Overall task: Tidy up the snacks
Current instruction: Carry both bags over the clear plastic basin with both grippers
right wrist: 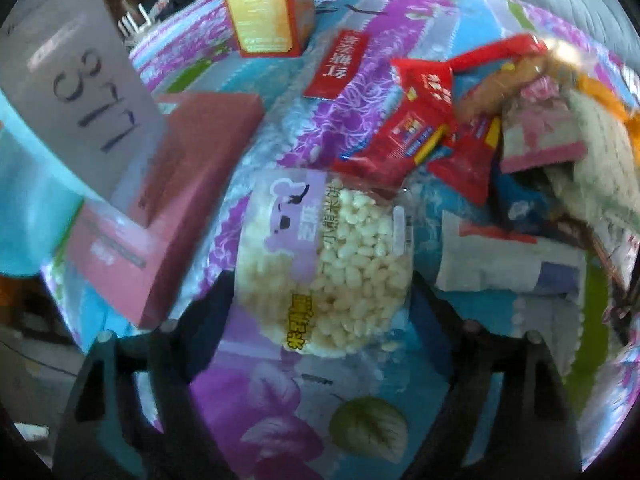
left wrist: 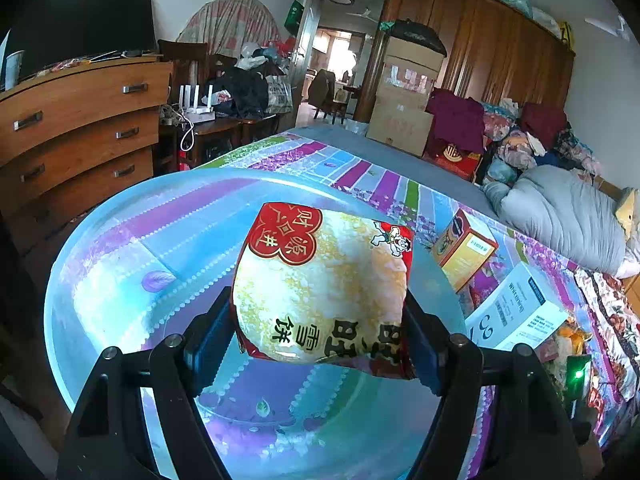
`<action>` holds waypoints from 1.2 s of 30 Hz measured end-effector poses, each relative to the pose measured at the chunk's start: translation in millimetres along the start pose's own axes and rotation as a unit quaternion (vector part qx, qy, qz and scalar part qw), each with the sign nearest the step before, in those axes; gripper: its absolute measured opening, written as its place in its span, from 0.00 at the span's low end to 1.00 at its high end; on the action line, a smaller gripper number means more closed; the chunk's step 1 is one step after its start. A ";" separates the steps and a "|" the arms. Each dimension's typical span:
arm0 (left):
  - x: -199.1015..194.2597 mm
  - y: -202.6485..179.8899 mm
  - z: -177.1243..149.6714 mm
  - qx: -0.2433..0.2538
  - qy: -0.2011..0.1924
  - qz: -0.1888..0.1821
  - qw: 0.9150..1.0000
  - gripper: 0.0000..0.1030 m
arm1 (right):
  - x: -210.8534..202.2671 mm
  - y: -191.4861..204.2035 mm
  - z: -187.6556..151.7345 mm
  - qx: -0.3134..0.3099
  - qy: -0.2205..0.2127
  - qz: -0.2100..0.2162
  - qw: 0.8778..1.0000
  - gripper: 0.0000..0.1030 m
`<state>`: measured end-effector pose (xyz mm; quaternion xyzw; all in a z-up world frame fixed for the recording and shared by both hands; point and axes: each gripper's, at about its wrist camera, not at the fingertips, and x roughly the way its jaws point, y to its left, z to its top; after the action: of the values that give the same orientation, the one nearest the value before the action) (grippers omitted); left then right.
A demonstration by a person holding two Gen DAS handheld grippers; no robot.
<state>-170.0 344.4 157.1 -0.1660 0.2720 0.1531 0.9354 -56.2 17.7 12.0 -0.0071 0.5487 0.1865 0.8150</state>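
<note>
In the left wrist view, a red-edged rice cracker packet [left wrist: 324, 284] sits clamped between the two pads of the left tool [left wrist: 320, 332], its fingers pressing the packet's lower side edges while the wrapper stands up ahead of them, printed face to the camera. Directly beneath and beyond the packet lies a clear round plastic tub [left wrist: 120, 240], set on a floral striped bedspread [left wrist: 384, 184]; the packet hangs above the tub's interior. Further right on the bed stand an orange carton [left wrist: 464, 250] and a white box [left wrist: 516, 312], with a grey quilt [left wrist: 568, 216] bundled behind them (a wooden dresser and wardrobe line the room beyond).

The right wrist view, blurred, looks steeply down on the same bedspread. Here the right tool [right wrist: 320, 320] has its fingers spread wide, and a clear puffed rice cake packet [right wrist: 332, 264] lies flat on the cover between them; the pads stand just off its edges, with no clamping visible. To the left of it rest pink boxes [right wrist: 172, 208] under the white box [right wrist: 80, 92], and beyond lie a heap of red snack sachets [right wrist: 420, 128] and the orange carton [right wrist: 264, 4]. Only this view shows the snack pile; only the left view shows the tub's inside
</note>
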 end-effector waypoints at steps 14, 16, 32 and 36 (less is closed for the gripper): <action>4.7 -4.2 7.7 0.018 0.000 0.002 1.000 0.76 | -130.3 -16.6 45.0 -0.005 -0.160 0.005 0.987 0.77; 4.9 -2.3 8.5 0.020 0.001 0.009 1.000 0.76 | -153.5 -2.3 64.2 -0.023 -0.191 0.012 0.981 0.78; 9.2 20.9 18.1 0.018 0.010 0.052 0.998 0.76 | -162.7 205.6 129.0 -0.225 -0.193 0.157 0.942 0.78; 7.9 25.5 20.3 0.015 0.009 0.053 0.998 0.76 | -140.6 226.9 126.6 -0.245 -0.164 0.168 0.941 0.78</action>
<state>-164.0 376.9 163.0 -0.1381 0.2909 0.1971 0.9260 -60.3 214.5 232.3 -0.0839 0.3377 0.4477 0.8237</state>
